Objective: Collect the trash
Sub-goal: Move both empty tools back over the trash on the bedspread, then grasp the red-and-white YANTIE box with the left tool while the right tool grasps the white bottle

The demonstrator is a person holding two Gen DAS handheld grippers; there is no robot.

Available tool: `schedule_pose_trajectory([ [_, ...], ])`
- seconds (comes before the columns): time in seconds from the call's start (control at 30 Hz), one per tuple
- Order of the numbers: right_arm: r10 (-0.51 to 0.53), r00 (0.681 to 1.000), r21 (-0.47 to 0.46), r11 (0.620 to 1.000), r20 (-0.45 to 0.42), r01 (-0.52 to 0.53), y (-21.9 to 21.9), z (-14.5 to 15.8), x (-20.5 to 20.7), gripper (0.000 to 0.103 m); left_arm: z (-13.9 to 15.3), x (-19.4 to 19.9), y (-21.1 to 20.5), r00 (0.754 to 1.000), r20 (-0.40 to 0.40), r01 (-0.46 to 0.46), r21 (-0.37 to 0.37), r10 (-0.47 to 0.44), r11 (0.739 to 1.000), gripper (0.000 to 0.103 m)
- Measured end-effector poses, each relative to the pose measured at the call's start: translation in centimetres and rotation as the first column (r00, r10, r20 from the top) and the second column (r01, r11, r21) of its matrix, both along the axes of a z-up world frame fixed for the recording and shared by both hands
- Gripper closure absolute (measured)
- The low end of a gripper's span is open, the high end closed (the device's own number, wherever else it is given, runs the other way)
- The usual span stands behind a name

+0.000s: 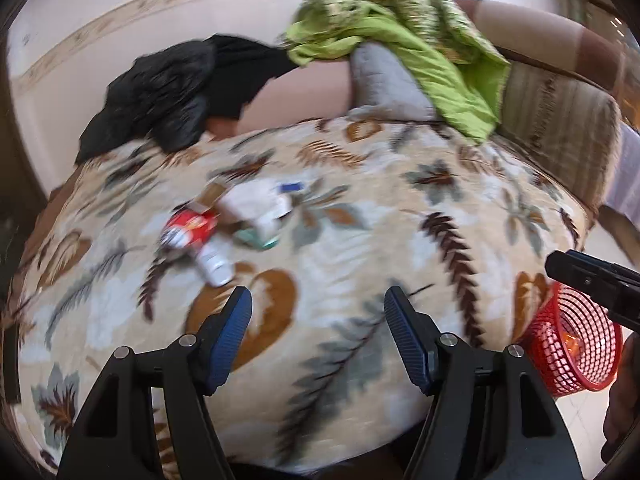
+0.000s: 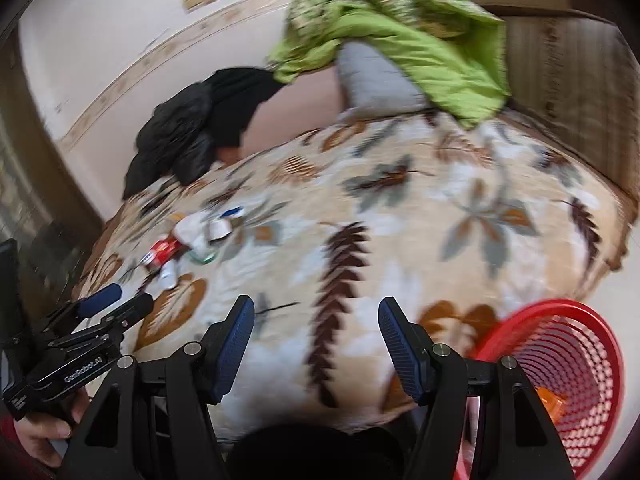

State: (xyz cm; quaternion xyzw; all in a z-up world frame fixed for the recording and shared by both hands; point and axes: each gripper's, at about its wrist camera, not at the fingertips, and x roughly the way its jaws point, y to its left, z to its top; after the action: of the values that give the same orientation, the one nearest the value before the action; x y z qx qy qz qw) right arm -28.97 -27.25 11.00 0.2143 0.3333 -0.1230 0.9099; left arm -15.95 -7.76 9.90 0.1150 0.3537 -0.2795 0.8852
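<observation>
A small pile of trash [image 1: 224, 224] lies on the leaf-patterned bedspread [image 1: 360, 264]: a red wrapper [image 1: 188, 230], white packets [image 1: 214, 266] and crumpled paper, all blurred. My left gripper [image 1: 319, 294] hovers open just short of the pile with nothing between its fingers. My right gripper [image 2: 316, 304] is open and empty above the bed's near side, and the trash pile [image 2: 192, 240] lies far to its left. A red mesh basket [image 2: 560, 320] stands beside the bed at lower right with an orange scrap [image 2: 554, 404] inside. The left gripper [image 2: 124, 300] shows at the left edge, held by a hand.
A green quilt [image 1: 400, 32] and a grey pillow [image 1: 384, 84] are heaped at the head of the bed. Black clothing or a bag [image 1: 168, 92] lies against the wall at the far left. A striped brown headboard [image 2: 568, 92] runs along the right side.
</observation>
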Motion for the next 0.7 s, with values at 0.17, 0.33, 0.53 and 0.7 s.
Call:
schedule_pose_trajectory([
  [0.17,0.1,0.995,-0.001,0.995,-0.022,-0.1,3.0,-0.6,2.8,0.034,-0.7,3.5,4.8,0.991,-0.059,-0.122,-0.049,0.119,0.991,0.035],
  [0.33,0.162,0.987,-0.016,0.987,-0.021,-0.162,5.3,-1.5,4.7,0.034,-0.8,7.6,8.2,0.968,-0.125,-0.232,-0.092,0.219,0.968,0.035],
  [0.53,0.198,0.978,-0.023,0.98,-0.064,-0.199,6.7,-4.0,7.3,0.034,-1.3,12.7,8.0,0.954,-0.162,-0.269,-0.083,0.254,0.959,0.032],
  [0.7,0.209,0.976,0.02,0.978,-0.063,-0.208,6.3,-4.8,7.5,0.034,-2.6,16.7,6.3,0.946,-0.191,-0.274,-0.04,0.262,0.961,0.03],
])
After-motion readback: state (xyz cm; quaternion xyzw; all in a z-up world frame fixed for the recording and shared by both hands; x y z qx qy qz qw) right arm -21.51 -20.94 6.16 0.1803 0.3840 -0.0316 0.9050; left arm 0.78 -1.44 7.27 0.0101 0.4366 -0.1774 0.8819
